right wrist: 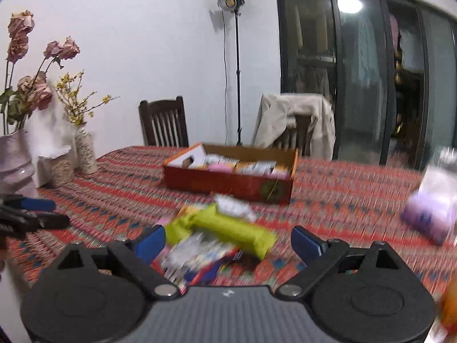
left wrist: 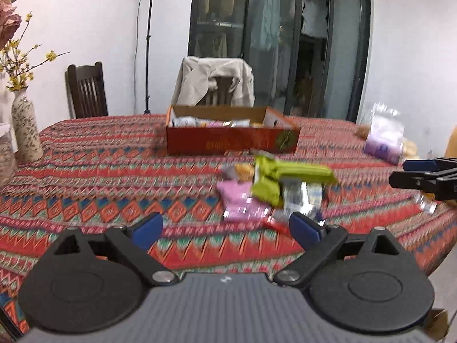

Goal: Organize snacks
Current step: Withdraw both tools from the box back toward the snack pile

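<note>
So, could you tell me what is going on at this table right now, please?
A person is sorting snacks with a hand-held gripper in each hand. Both the left hand-held gripper and the right hand-held gripper are open and hold nothing. A loose pile of snack packets, with green ones on top, lies on the patterned tablecloth. Behind it, the red cardboard box already holds several packets.

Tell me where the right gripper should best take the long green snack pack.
Probably across the middle of the long green snack pack, coming from above: it lies flat on top of the snack pile, long axis sideways. The right gripper is open, its jaws likely wide enough for the narrow width.
</note>
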